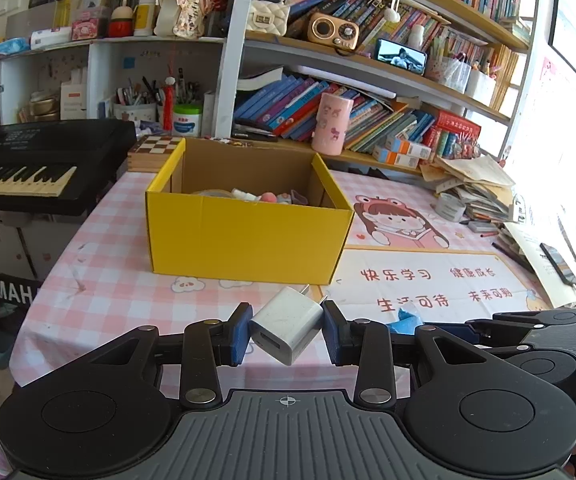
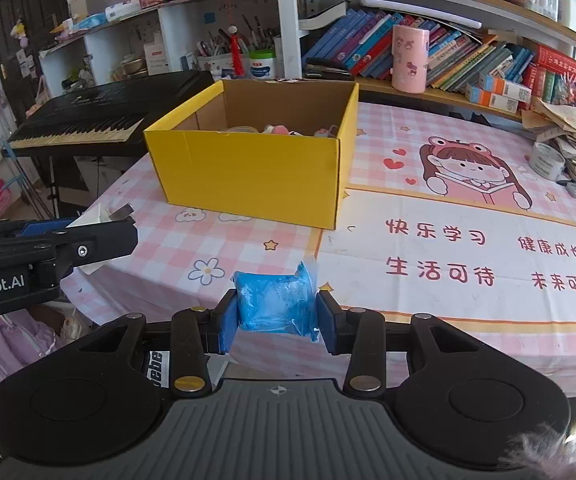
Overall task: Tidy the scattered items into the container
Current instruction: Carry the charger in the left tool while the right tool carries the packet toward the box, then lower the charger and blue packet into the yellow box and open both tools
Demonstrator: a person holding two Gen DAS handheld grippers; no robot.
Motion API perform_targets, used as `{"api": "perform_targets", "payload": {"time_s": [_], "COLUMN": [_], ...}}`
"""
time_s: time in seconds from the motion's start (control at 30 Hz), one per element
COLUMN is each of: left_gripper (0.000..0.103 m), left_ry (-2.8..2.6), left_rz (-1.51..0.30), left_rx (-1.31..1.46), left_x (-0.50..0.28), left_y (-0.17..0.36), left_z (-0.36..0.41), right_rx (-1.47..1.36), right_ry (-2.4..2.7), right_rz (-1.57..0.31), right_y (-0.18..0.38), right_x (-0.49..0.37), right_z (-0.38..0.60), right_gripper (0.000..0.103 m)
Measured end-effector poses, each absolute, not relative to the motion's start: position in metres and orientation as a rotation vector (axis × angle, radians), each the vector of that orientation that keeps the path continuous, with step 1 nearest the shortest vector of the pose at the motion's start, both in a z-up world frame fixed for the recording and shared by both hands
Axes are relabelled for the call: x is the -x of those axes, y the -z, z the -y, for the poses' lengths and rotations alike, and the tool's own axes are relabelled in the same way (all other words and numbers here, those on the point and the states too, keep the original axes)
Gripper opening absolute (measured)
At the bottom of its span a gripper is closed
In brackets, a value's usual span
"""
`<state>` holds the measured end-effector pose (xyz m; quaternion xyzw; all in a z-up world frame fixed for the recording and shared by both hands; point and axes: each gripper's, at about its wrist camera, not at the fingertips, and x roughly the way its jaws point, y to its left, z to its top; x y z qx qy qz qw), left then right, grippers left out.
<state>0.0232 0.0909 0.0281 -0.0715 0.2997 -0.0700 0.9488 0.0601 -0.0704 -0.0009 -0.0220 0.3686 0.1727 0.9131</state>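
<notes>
Both grippers hang over the near edge of the table (image 2: 428, 300), which is covered by a pink checked cloth with a cartoon girl and red lettering. The left gripper (image 1: 287, 330) has its blue pads pressed against the two sides of a white charger plug (image 1: 287, 326), which sits tilted between them with its metal prongs pointing away towards the box and its socket end facing back. The right gripper (image 2: 276, 316) is clamped the same way on a blue plastic packet (image 2: 276, 300), soft-looking and crinkled, with a twisted corner of wrap sticking up on its right. The two tools are side by side, the left one showing at the edge of the right one's view, its plug only partly visible there. Ahead of both, further in on the cloth, stands the yellow cardboard box (image 1: 248, 236), open at the top, with its brown inside showing. A few small things already lie in the bottom, pinkish and white, though I cannot make out what they are over the front wall. A black keyboard (image 1: 28, 168) stands off the table's left side, and behind the box a crowded bookshelf (image 1: 368, 112) holds a pink cup (image 1: 331, 124) on its lowest board.
</notes>
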Motion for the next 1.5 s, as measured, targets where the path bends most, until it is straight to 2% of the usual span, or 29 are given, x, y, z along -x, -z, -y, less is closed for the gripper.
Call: {"api": "perform_targets", "payload": {"time_s": [0.43,0.77,1.17,1.5], "left_gripper": [0.036,0.036,0.036,0.036], "left_ry": [0.105,0.084,0.006,-0.003], "left_rz": [-0.598,-0.534,-0.468,-0.571], "left_rx": [0.166,0.154,0.148,0.113], "left_x": [-0.028,-0.068,-0.168,-0.254], "left_y": [-0.029,-0.04,-0.053,-0.024], "left_z": [-0.105,-0.115,-0.128,-0.117], "right_rx": [0.079,0.092,0.169,0.303], "right_ry": [-0.388,-0.392,-0.441,-0.537], "right_rz": [-0.756,-0.7,-0.599,-0.658], "right_y": [0.001,-0.015,-0.033,-0.006], "right_x": [-0.067,-0.11,-0.229,-0.326], "right_z": [0.056,0.054,0.037,0.019], "right_gripper": [0.038,0.038,0.038,0.038]}}
